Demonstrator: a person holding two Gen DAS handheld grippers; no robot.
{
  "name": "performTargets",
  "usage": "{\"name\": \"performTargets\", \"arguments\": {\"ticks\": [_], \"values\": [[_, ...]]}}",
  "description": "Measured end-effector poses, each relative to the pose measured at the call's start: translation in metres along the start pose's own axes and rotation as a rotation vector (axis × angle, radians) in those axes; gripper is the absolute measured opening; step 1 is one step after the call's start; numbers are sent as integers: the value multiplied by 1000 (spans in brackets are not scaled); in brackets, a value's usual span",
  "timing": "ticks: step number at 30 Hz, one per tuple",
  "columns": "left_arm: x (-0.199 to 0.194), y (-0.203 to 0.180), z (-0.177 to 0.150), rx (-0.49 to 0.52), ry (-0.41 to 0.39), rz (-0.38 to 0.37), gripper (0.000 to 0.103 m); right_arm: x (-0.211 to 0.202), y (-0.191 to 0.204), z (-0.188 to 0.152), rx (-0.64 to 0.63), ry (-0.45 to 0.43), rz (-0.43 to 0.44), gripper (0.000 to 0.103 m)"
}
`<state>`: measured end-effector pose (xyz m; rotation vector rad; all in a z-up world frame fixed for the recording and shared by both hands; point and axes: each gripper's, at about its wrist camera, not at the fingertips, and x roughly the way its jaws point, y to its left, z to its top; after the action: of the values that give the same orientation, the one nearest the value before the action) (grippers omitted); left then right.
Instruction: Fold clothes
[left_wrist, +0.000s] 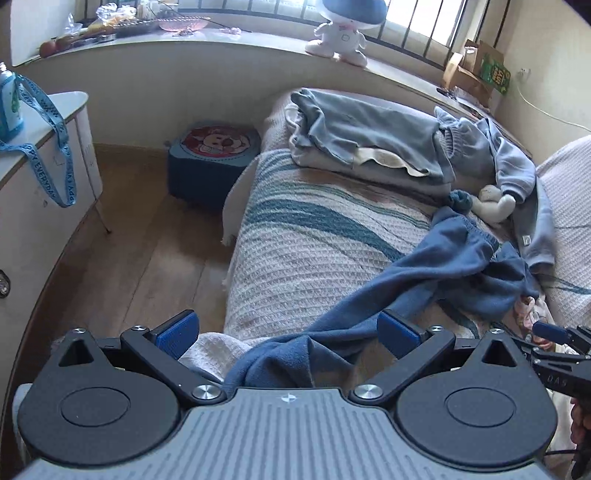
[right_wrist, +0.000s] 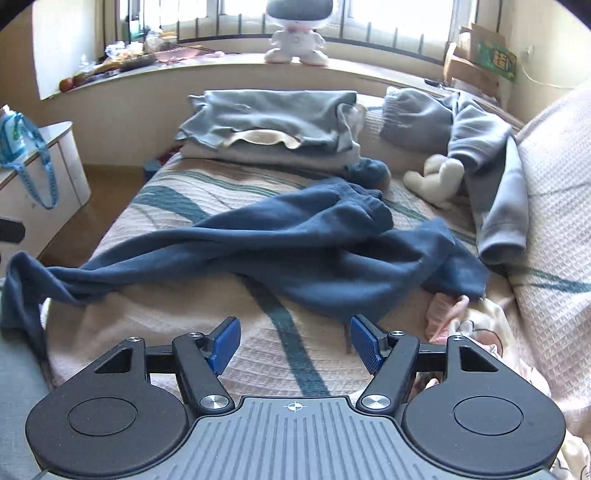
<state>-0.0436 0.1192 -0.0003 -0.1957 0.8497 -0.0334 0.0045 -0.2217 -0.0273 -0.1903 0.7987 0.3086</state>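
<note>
Dark blue pants (right_wrist: 280, 243) are spread in a twisted heap across the striped bed cover (right_wrist: 177, 325).

One leg of the pants is draped over the near edge of the bed, between the wide-open blue pads of the left gripper (left_wrist: 288, 334); nothing is pinched by them. Folded grey clothes (right_wrist: 269, 122) are stacked at the far end. A grey hoodie (right_wrist: 491, 173) is laid by a small cream soft toy (right_wrist: 439, 177). The right gripper (right_wrist: 295, 341) is held wide open above the cover, and nothing is held in it.
</note>
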Motion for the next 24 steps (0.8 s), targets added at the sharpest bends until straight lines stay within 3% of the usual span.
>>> {"name": "performTargets", "arguments": {"ticks": [4, 9, 15, 24], "values": [[10, -7, -5, 16, 20, -16, 103, 8, 11, 4, -37, 3, 30, 69], [8, -11, -7, 41, -10, -41, 103, 27, 35, 10, -73, 32, 34, 75], [10, -13, -6, 48, -11, -58, 103, 33, 55, 19, -72, 0, 101, 75], [18, -16, -9, 52, 15, -71, 103, 40, 34, 10, -34, 31, 2, 75]]}}
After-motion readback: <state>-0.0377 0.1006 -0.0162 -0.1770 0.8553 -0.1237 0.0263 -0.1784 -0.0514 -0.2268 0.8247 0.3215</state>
